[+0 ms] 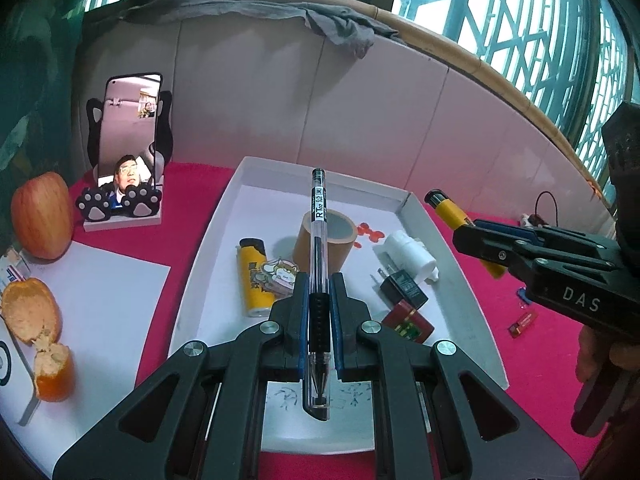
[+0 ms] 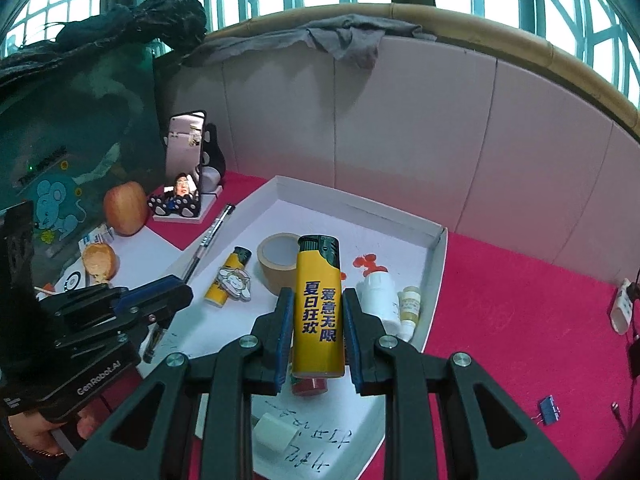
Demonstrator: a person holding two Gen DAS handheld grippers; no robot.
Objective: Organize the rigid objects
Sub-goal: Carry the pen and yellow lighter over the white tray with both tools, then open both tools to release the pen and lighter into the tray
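Your left gripper (image 1: 318,312) clamps a clear pen (image 1: 318,280); your right gripper (image 2: 318,332) clamps a yellow lighter (image 2: 319,308), both above the white tray (image 1: 404,196).
Pen label reads "RT 0.5"; only the right view shows the lighter's Chinese print and "GenRobot.AI" lower left; the left view shows "DAS" at right. Red cloth lies open right of the tray.

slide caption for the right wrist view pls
Right gripper shut on a yellow lighter above the white tray; left gripper holds a pen.
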